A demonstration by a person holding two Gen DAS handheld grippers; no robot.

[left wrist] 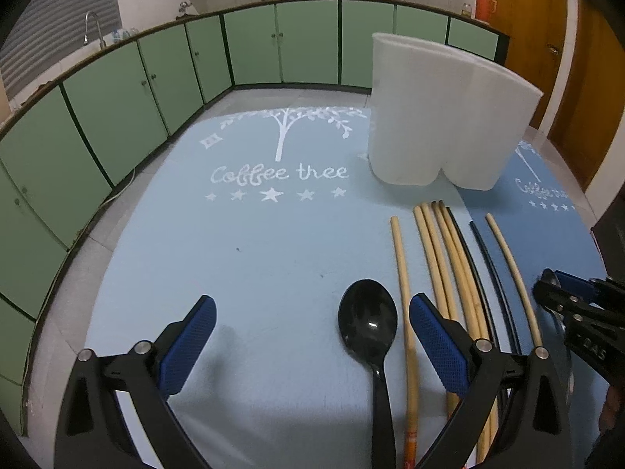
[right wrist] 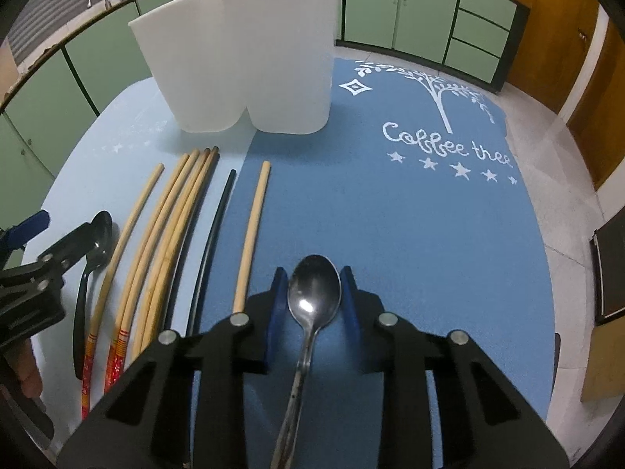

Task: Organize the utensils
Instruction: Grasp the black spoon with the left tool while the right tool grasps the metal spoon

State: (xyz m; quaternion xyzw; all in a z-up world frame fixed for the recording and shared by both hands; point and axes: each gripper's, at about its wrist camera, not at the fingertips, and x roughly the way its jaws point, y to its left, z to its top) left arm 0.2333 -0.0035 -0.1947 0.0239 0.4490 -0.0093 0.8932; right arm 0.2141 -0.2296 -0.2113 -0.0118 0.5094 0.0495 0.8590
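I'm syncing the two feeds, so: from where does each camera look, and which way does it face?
Left wrist: rides the left gripper, open, low over the mat, facing the holder; right gripper at its right edge.
Right wrist: rides the right gripper, shut on the metal spoon, facing the holder.
Shared: holder, chopsticks, black spoon.

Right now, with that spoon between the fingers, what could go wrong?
1. The right hand-held gripper flanks the shiny metal spoon at its bowl, not the handle; it might pivot or slip.
2. The left hand-held gripper stands open beside the black plastic spoon and the row of bamboo chopsticks, which it could nudge.
3. The tall white plastic holder might tip if bumped.
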